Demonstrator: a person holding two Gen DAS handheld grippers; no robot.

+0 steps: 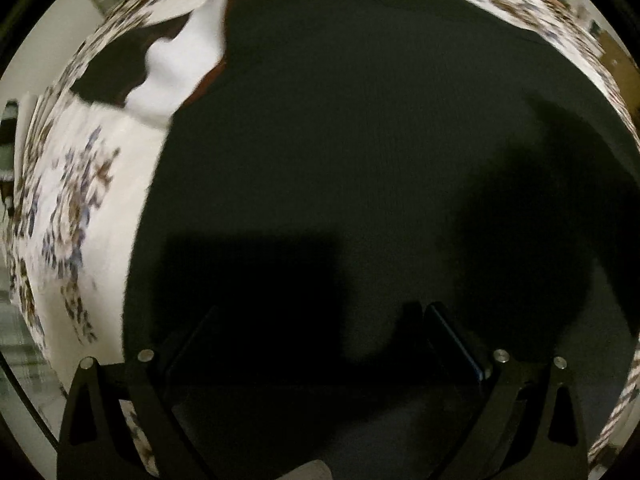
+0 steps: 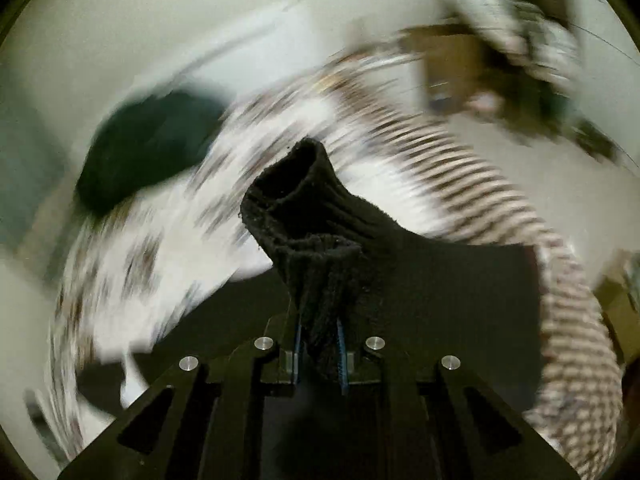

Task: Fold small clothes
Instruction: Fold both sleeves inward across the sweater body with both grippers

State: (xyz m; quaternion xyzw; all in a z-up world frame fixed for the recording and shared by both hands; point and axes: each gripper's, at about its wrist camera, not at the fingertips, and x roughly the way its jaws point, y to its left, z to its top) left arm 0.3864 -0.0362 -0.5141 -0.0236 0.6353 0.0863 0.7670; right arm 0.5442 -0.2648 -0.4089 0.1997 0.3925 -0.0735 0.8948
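Black knit garment (image 2: 316, 220) pinched in the right gripper (image 2: 319, 354), jaws pressed together on it.
Only the left wrist view shows a dark cloth (image 1: 360, 152) spread across the floral-patterned bedsheet (image 1: 80, 200); the left gripper (image 1: 320, 344) hangs over it, jaws spread, holding nothing.

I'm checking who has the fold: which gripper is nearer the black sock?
Right. The right gripper is shut on the black sock. The left gripper hangs open above a dark cloth; no sock shows there.
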